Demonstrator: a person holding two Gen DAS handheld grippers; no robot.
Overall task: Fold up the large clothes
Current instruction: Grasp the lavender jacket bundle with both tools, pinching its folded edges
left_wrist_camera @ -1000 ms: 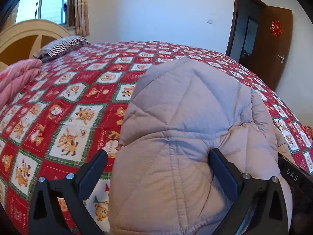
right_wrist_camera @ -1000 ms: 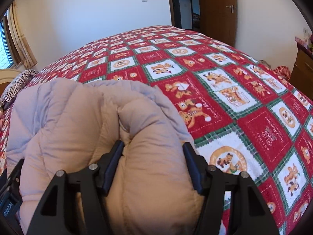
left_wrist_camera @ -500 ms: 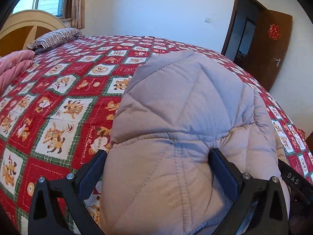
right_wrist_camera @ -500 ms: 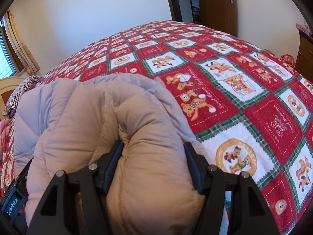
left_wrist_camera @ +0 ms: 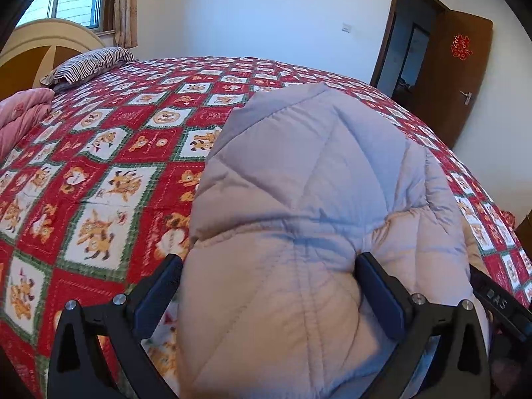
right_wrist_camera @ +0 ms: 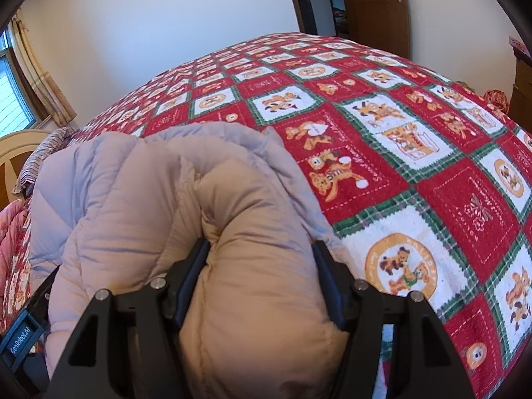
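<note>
A puffy beige quilted down coat lies bunched on the red patterned bedspread. My left gripper is shut on a thick fold of the coat's near edge, the padding bulging out between and over its black fingers. In the right wrist view the same coat fills the lower left, and my right gripper is shut on another fat roll of it. Part of the right gripper's body shows at the left view's lower right, close beside the coat. The coat's underside is hidden.
A striped pillow and a pink folded quilt lie by the cream headboard at far left. An open brown door stands at the far right. A wooden cabinet sits at the bed's right side.
Both views shifted slightly, with the bedspread and far wall seen from a little different angle. The coat stays pinched in both grippers in the same way.
</note>
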